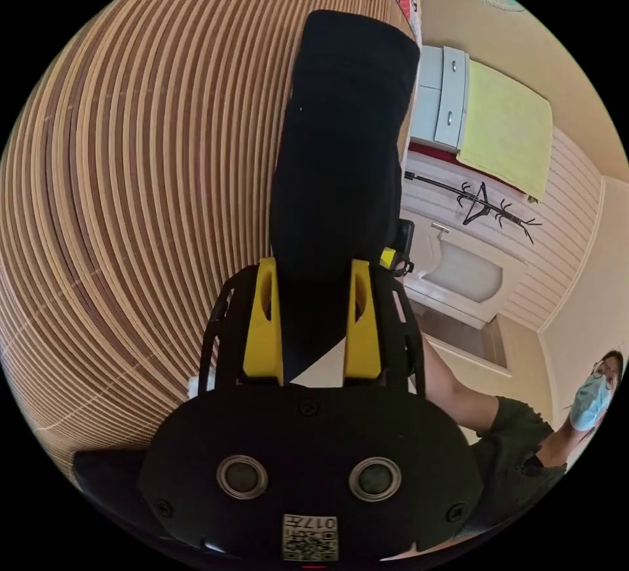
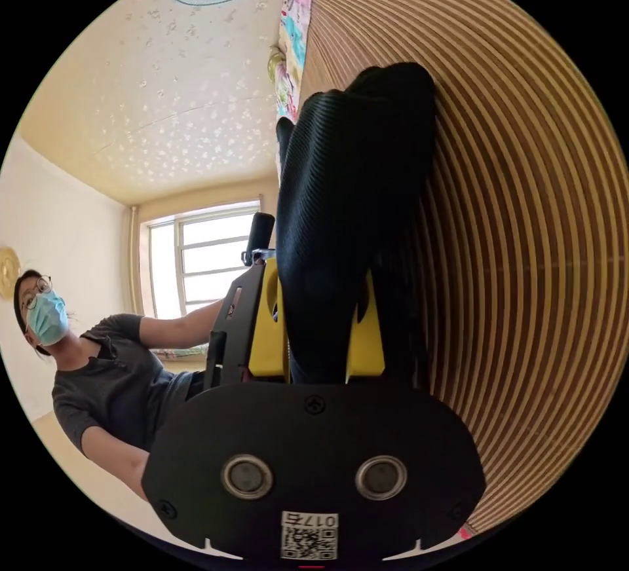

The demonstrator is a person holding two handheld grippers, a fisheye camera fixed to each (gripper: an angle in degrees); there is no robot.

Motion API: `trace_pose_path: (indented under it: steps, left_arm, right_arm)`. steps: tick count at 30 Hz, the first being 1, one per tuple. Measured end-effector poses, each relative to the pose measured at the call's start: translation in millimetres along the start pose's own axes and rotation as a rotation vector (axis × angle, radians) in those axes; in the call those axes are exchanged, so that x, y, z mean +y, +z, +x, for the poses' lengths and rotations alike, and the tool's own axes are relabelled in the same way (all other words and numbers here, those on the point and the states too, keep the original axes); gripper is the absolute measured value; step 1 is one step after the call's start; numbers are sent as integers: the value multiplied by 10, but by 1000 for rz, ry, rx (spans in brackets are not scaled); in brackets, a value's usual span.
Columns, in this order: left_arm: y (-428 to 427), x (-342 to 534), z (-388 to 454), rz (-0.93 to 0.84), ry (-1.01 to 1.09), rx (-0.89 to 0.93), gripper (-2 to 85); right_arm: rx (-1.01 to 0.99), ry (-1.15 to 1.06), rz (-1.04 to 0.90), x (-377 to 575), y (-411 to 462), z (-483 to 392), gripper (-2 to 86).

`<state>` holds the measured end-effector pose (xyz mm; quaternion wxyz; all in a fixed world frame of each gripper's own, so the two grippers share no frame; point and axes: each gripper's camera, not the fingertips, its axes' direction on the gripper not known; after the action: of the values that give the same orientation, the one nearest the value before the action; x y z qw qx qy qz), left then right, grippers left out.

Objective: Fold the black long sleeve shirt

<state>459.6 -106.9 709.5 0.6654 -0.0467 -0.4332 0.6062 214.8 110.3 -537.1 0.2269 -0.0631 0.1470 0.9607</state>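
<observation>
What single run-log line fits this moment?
stage: lifting | left gripper: shut on black shirt | right gripper: shut on black shirt | surface: striped mat

Black long sleeve shirt (image 1: 341,158) (finely ribbed knit) stretches in a bunched band away from each camera.

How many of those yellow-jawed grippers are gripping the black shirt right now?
2. The left gripper pinches black shirt fabric between its yellow jaws in the left gripper view; the right gripper does likewise in the right gripper view, above the striped mat.
</observation>
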Motion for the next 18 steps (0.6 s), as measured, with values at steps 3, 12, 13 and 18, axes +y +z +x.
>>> trace_pose_path:
  steps: [3, 12, 13, 18]
  left_arm:
    - [123, 232, 373, -29, 80, 37, 135]
    - [1338, 613, 1494, -117, 195, 64, 142]
    - [1441, 605, 1469, -150, 179, 36, 142]
    - [1136, 1020, 1270, -193, 134, -270, 131]
  right_arm:
    - [-9, -66, 40, 347, -313, -347, 137]
    - [383, 156, 40, 932, -1707, -848, 165]
    - [465, 281, 62, 979, -1861, -771, 167]
    - [573, 322, 270, 1226, -2022, -1345, 69]
